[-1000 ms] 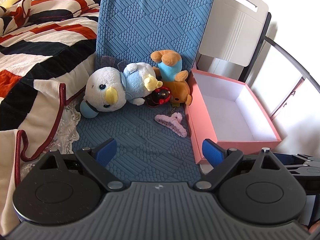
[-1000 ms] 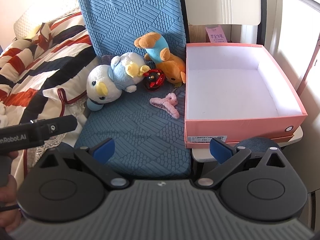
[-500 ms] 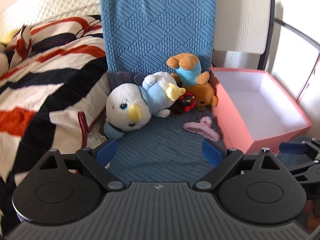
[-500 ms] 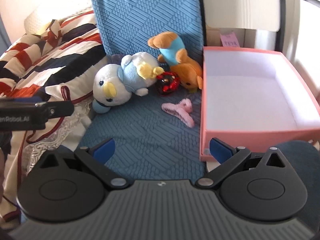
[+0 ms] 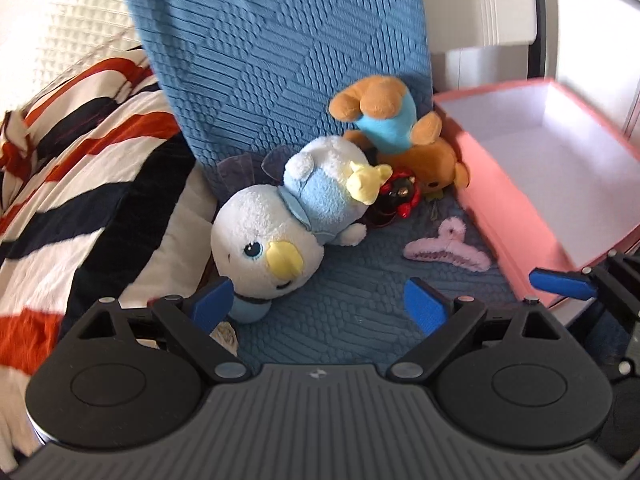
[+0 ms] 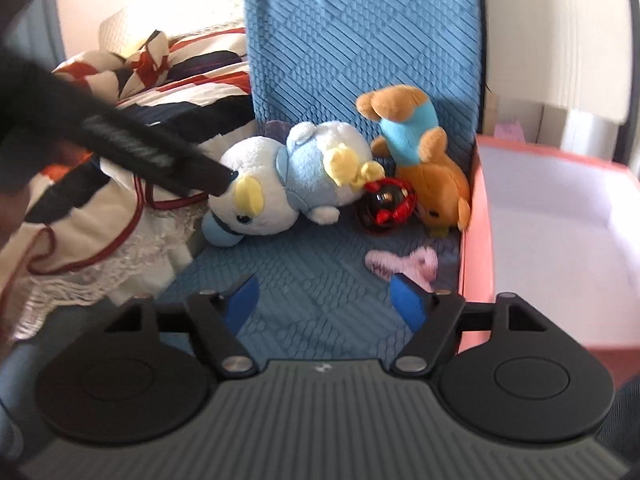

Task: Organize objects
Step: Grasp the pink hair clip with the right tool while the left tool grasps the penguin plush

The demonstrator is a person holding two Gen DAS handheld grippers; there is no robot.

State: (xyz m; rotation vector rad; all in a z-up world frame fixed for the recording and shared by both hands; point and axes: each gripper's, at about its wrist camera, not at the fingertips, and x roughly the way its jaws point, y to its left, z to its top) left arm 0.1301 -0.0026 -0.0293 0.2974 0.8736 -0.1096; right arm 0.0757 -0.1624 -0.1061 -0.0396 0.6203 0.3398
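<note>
Two tools hover with jaws spread wide and nothing between them. Low in the left wrist view, the left tool (image 5: pixel 318 305) faces a blue textured cushion (image 5: pixel 352 300), its left blue pad just beside the head of a white-and-blue penguin plush (image 5: pixel 296 216) lying on its side at frame centre. Low in the right wrist view, the right tool (image 6: pixel 324 300) points at the same cushion, its right pad overlapping the near end of a pink hair claw (image 6: pixel 400 266) lying loose at centre right. Behind the claw, a red-and-black beaded item (image 6: pixel 386 204) sits between the penguin plush's yellow foot and an orange-and-blue plush (image 6: pixel 420 160) that is tipped upside down against the cushion's upright back. Along the right edge stands an open pink box (image 6: pixel 476 216), white inside and holding nothing visible, its near wall just beside the orange plush and the claw. At upper left of both views lies a red, black and white striped blanket (image 5: pixel 80 152). The other tool's blurred body crosses the right wrist view's upper left.
</note>
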